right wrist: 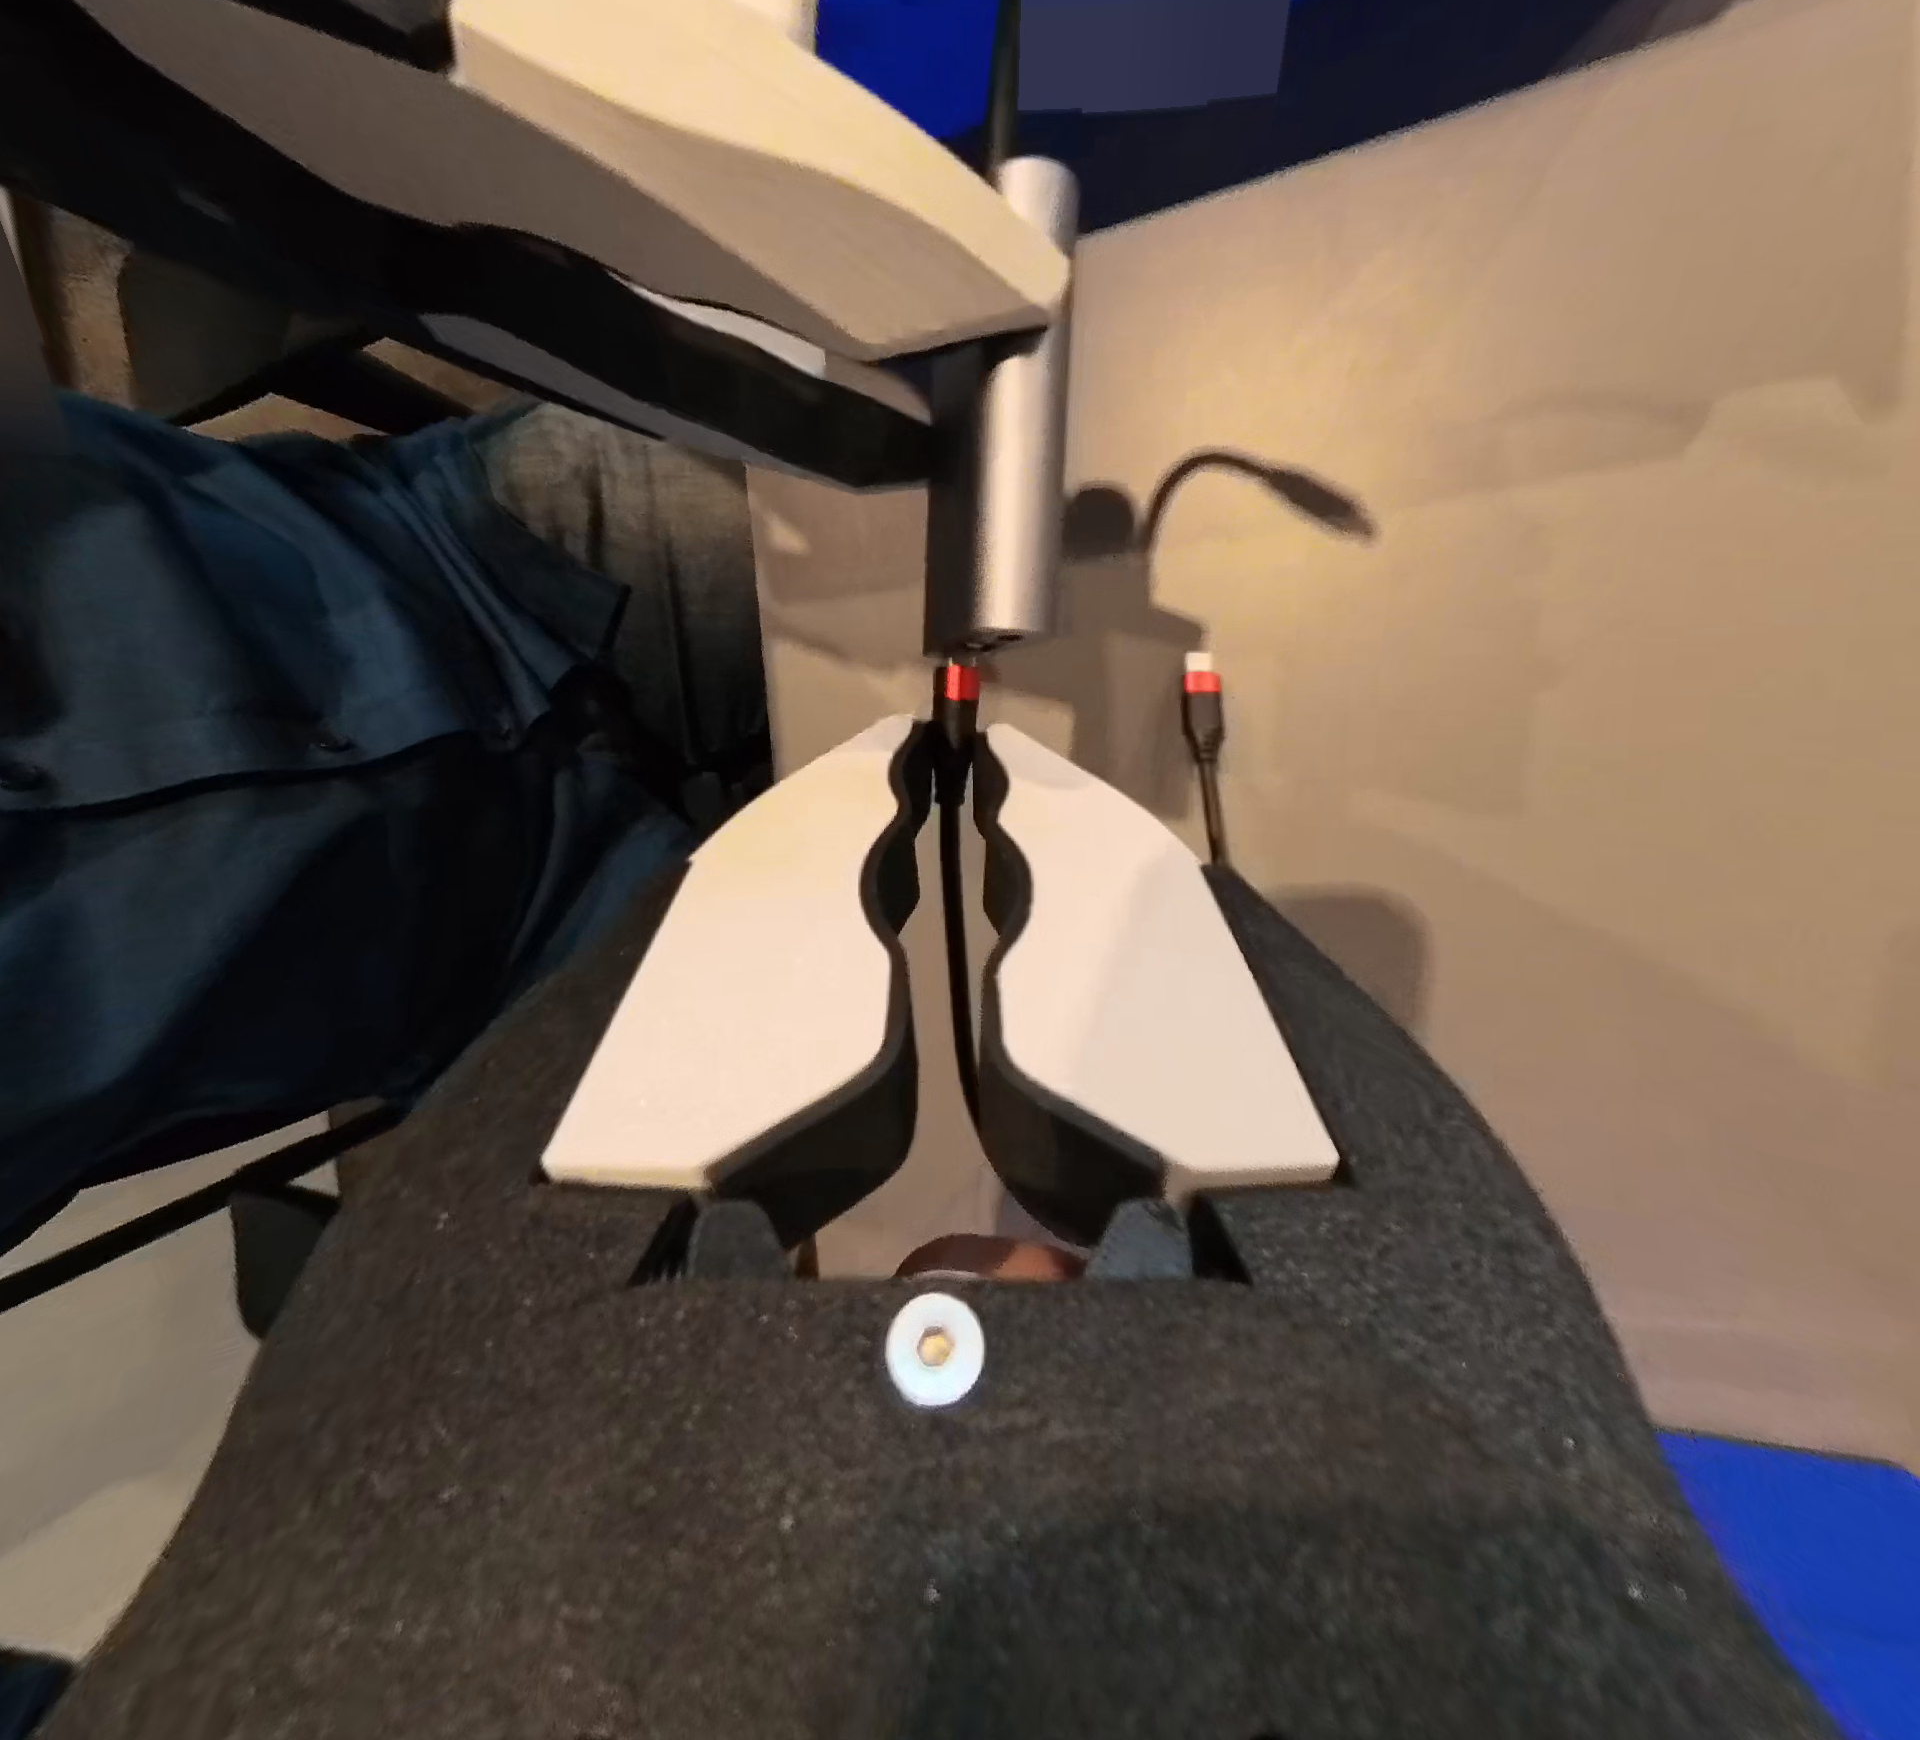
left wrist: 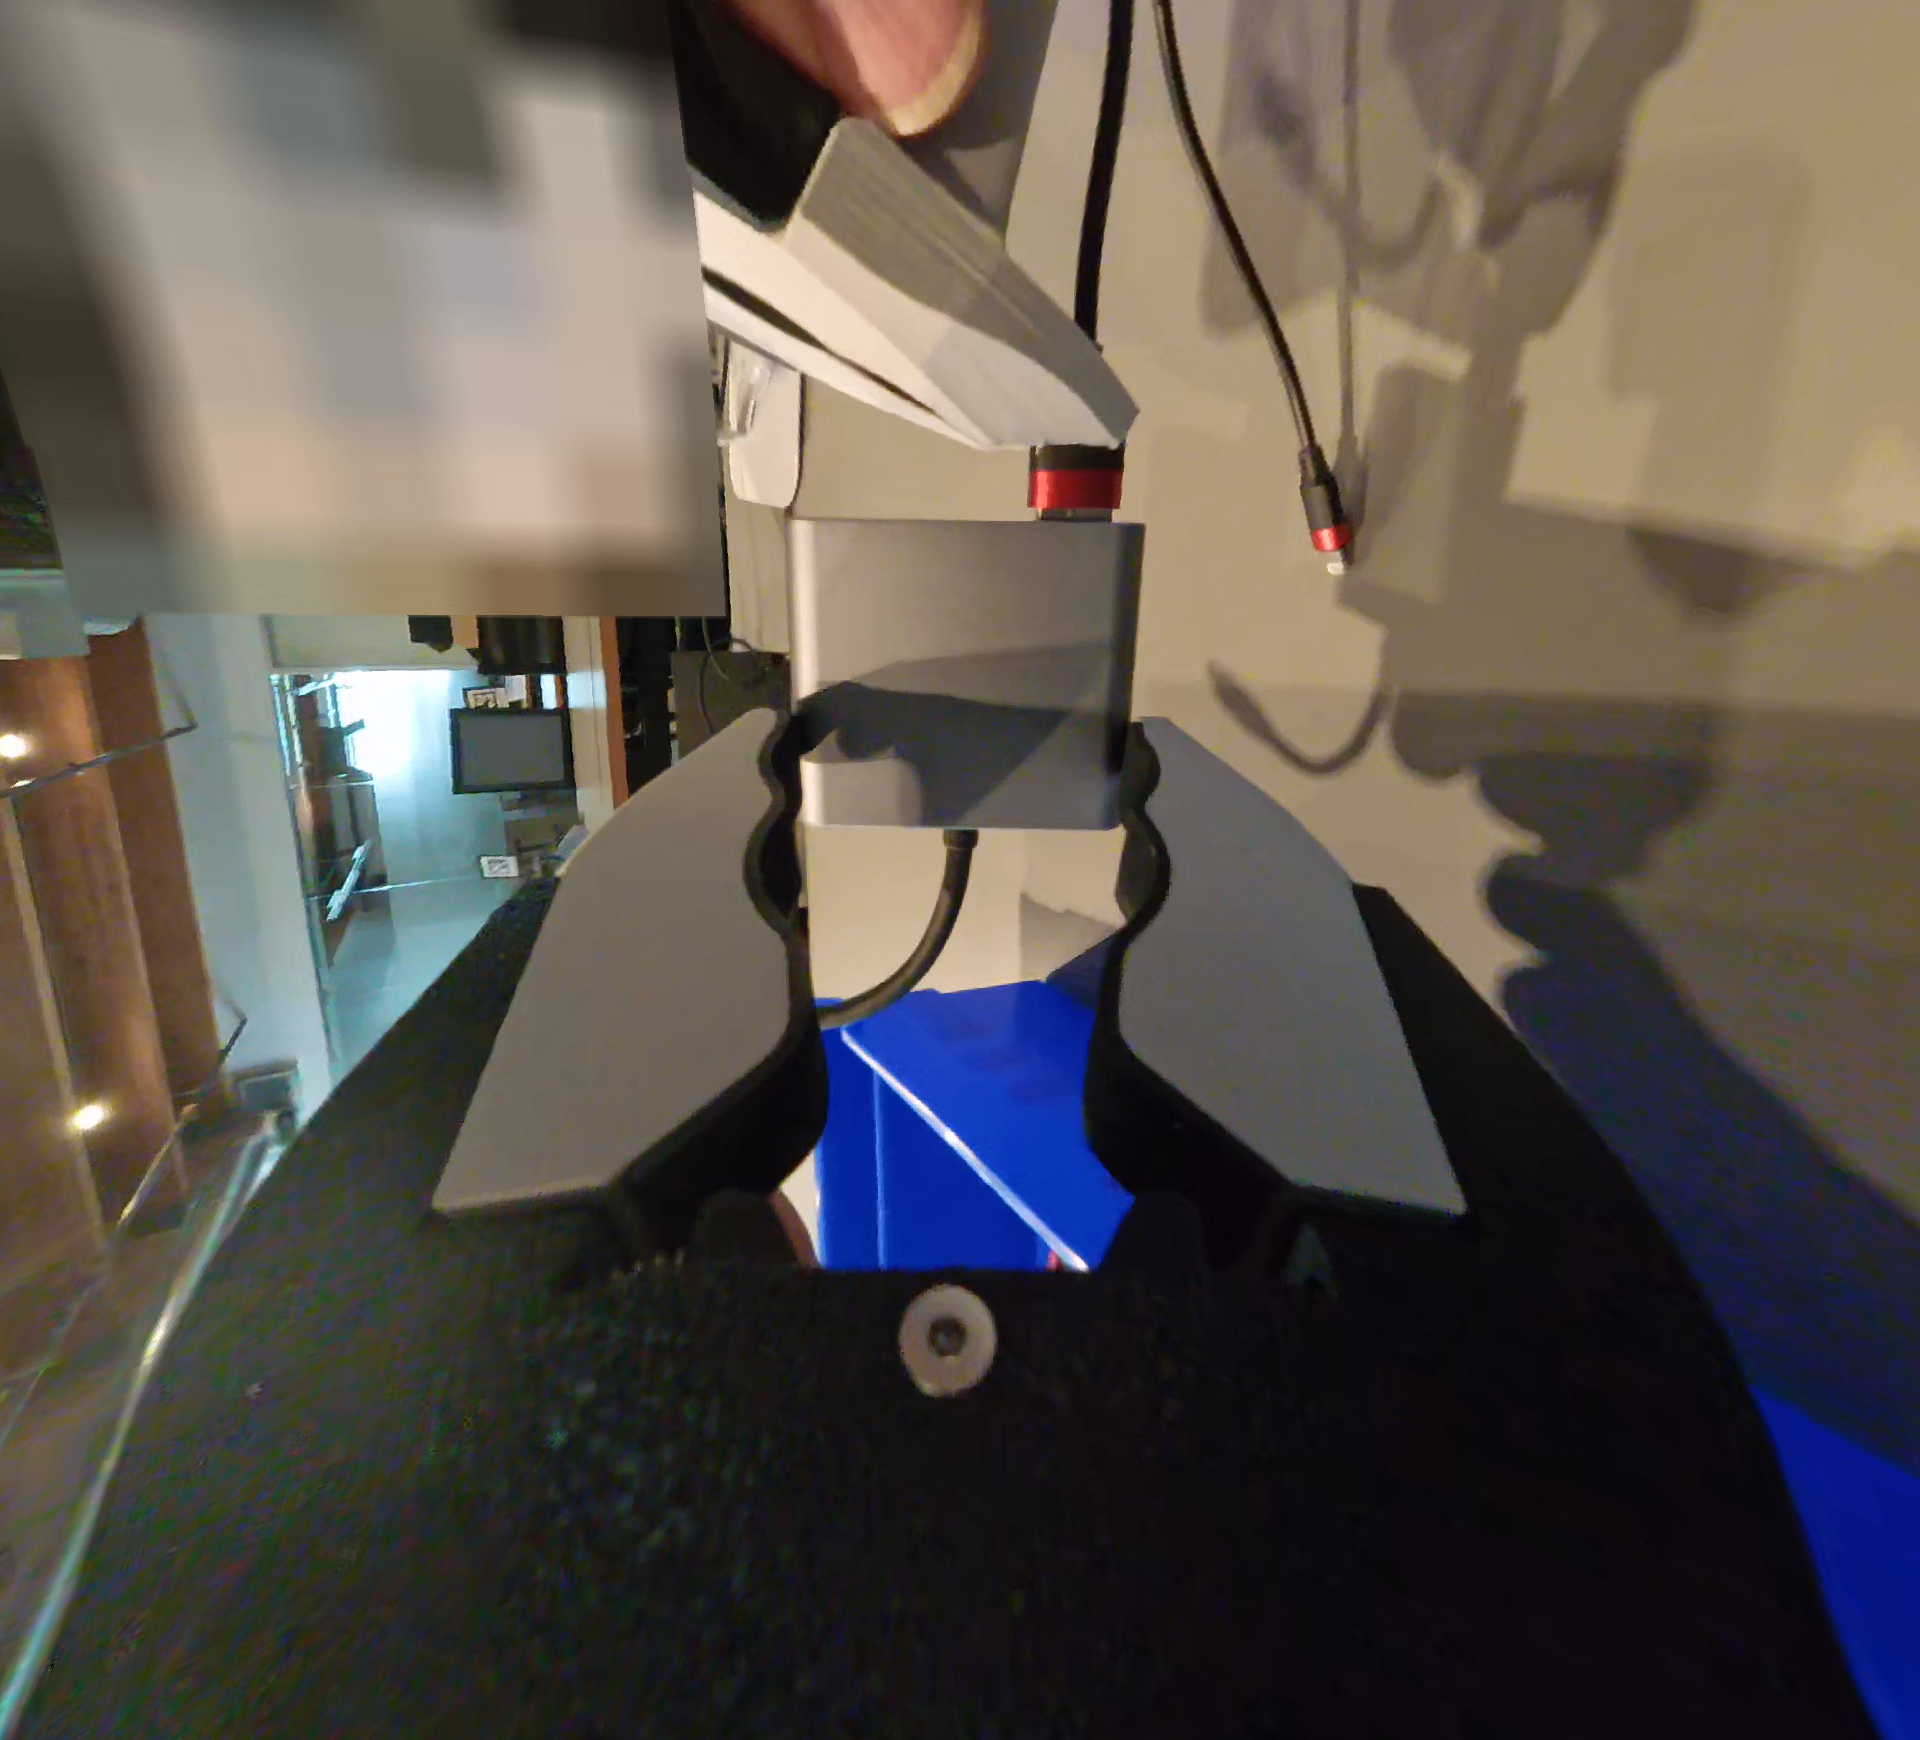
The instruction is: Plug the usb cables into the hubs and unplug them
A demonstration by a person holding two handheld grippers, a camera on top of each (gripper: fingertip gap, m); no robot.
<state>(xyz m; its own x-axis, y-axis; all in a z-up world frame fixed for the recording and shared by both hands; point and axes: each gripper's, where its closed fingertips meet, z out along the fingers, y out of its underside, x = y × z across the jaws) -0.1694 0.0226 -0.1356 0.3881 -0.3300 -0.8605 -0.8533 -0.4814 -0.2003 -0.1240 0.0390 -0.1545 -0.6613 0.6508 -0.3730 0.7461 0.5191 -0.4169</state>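
Note:
My left gripper (left wrist: 961, 755) is shut on a grey USB hub (left wrist: 961, 651), gripping its two side edges. The hub's short black lead (left wrist: 935, 942) hangs toward me. My right gripper (right wrist: 951, 740) is shut on a black cable just behind its red-collared plug (right wrist: 956, 682). The plug's tip meets the end of the hub (right wrist: 1003, 485), which shows edge-on there. In the left wrist view the same plug (left wrist: 1075, 485) sits against the hub's far edge under the right gripper's fingers (left wrist: 966, 308). How deep it sits I cannot tell. A second red-collared plug (left wrist: 1328, 527) hangs free to the right.
The second plug also shows in the right wrist view (right wrist: 1202, 682), beside the hub's lead (right wrist: 1247, 485). A beige surface (right wrist: 1558, 651) lies behind. A blue box (left wrist: 966, 1129) is below the left gripper. A person's dark sleeve (right wrist: 260, 703) is at the left. My hands' fingertips stand some 6 cm from each other.

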